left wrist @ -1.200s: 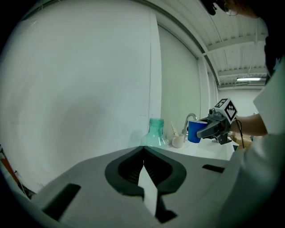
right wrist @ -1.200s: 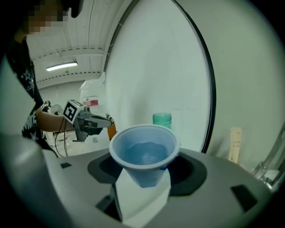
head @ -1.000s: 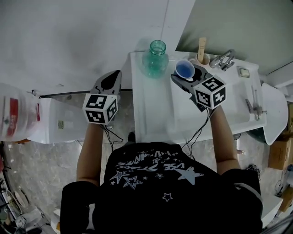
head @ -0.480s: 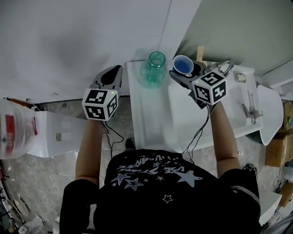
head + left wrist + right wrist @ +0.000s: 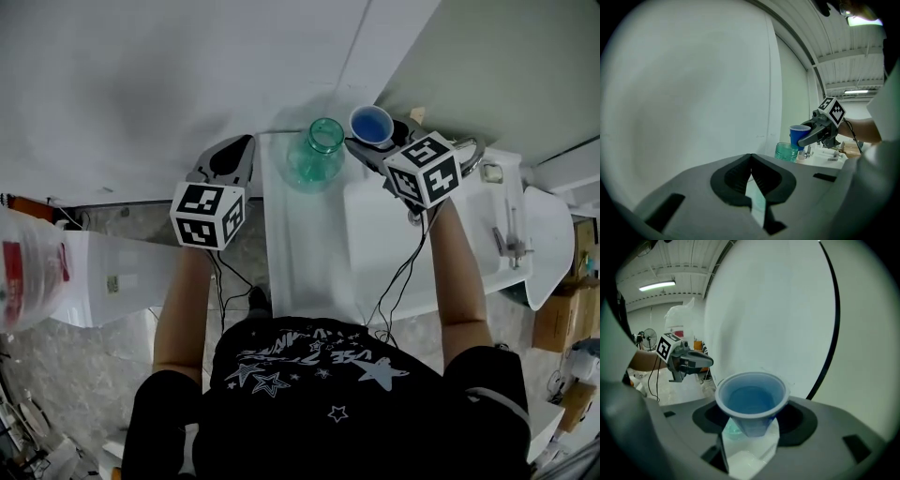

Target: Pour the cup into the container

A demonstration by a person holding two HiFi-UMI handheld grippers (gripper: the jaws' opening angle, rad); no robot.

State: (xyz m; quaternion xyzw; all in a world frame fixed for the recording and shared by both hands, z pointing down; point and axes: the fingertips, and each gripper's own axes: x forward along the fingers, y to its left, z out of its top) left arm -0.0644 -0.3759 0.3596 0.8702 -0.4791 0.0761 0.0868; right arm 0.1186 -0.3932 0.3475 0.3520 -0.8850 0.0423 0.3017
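A blue cup (image 5: 371, 125) with blue liquid in it is held upright in my right gripper (image 5: 373, 142), which is shut on its body. It hangs just right of the open mouth of a green glass jar (image 5: 316, 156) that stands at the far end of the white table (image 5: 309, 253). In the right gripper view the cup (image 5: 751, 399) fills the space between the jaws. My left gripper (image 5: 242, 150) hovers left of the jar, off the table edge, with its jaws together and nothing in them. The left gripper view shows the jar (image 5: 787, 151) and cup (image 5: 799, 135) ahead.
A white wall rises right behind the jar. On the table's right part lie a metal clamp-like piece (image 5: 475, 150) and a small metal tool (image 5: 511, 239). A white basin (image 5: 548, 246) stands at far right, a clear plastic bag (image 5: 28, 267) at far left.
My right gripper has lifted the cup and carried it left, close to the jar's mouth. The left gripper has moved forward, nearer the jar's left side.
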